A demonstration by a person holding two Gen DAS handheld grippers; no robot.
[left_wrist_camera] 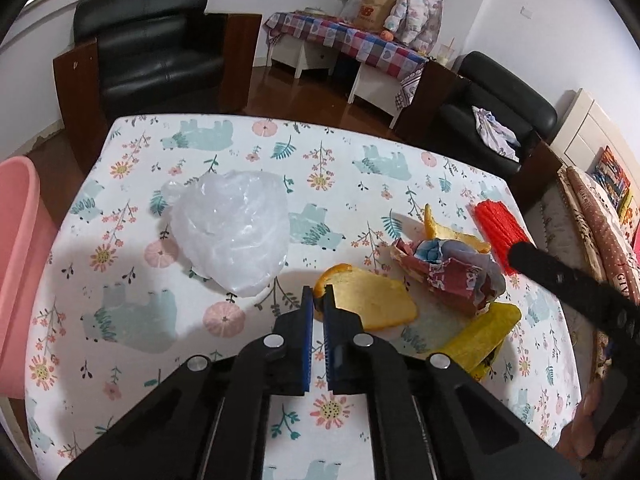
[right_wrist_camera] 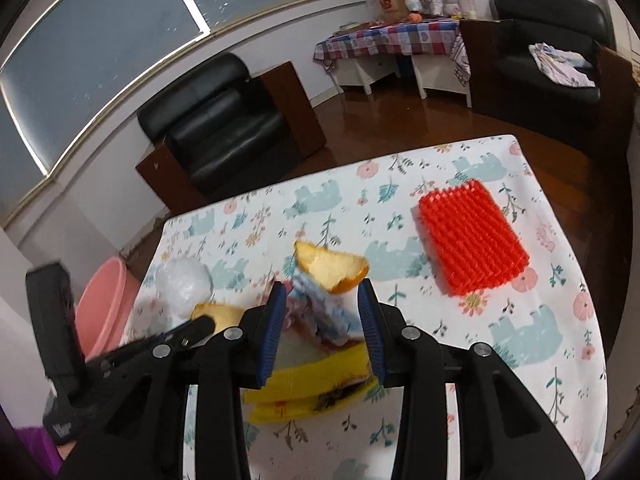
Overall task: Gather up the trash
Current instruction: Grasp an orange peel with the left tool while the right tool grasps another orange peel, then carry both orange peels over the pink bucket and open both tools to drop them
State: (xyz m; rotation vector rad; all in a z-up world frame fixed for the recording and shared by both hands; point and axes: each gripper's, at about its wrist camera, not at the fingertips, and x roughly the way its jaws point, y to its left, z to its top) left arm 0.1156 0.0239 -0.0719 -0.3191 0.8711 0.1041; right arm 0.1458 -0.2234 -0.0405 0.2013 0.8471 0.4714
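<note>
Floral tablecloth [left_wrist_camera: 240, 140] — left hand-held gripper [left_wrist_camera: 318, 294] clenched on orange peel [left_wrist_camera: 368, 300]; right hand-held gripper [right_wrist_camera: 322, 292] spread, wrapper [right_wrist_camera: 320, 312] half-hidden.

Red brush [right_wrist_camera: 472, 240], floral bear-print tablecloth [left_wrist_camera: 248, 148]

1. Dark wooden floor [right_wrist_camera: 400, 120], glossy, under white walls [left_wrist_camera: 500, 8].
2. Black leather armchair [left_wrist_camera: 148, 44] with brown wooden sides.
3. Large window [right_wrist_camera: 100, 40] above it.
4. Checked-cloth side table [left_wrist_camera: 352, 40] against the far wall.
</note>
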